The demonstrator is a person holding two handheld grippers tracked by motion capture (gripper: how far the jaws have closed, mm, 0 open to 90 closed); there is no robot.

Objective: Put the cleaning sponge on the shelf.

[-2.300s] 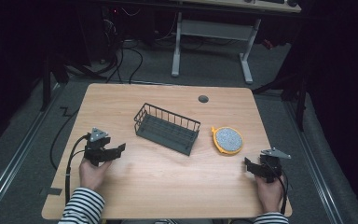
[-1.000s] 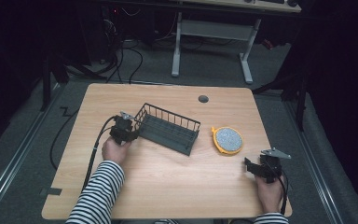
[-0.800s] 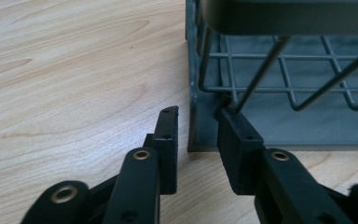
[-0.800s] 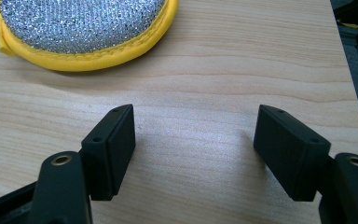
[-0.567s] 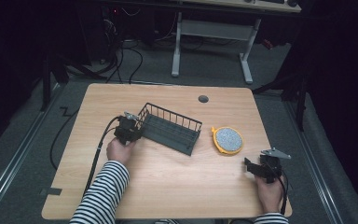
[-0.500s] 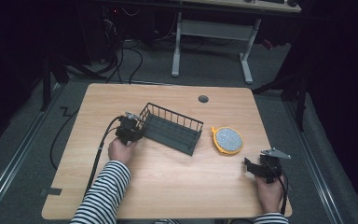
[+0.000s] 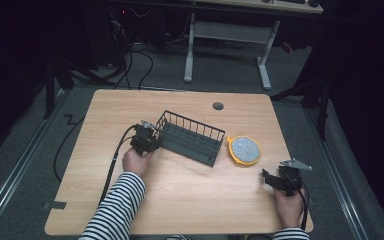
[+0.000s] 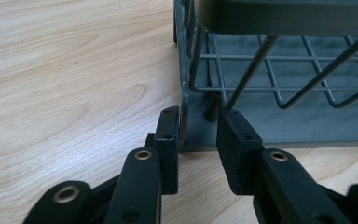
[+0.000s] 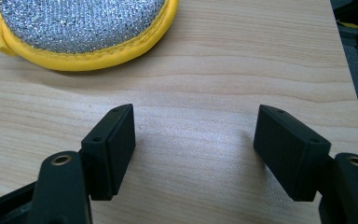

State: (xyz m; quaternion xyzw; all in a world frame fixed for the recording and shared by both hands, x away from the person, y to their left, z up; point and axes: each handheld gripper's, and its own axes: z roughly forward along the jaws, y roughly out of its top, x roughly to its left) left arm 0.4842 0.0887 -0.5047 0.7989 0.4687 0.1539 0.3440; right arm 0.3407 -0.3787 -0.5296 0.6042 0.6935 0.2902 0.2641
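Dark-grey wire basket [image 7: 192, 138] sits mid-counter [image 7: 180, 200], and the left tool [image 8: 198, 140] has it by the near left corner: jaws just closed, pinching the end wall, one jaw outside, one inside. So the grab looks done; moving the basket is still left. Right tool [image 9: 193, 149] rests w/ jaws spread, nothing between them, near the yellow-rimmed scrub pad [image 7: 244, 149], which lies just beside the basket's right end, untouched.

Dim room, grey floor [image 7: 25, 150], white-legged desk [image 7: 230, 35] behind.
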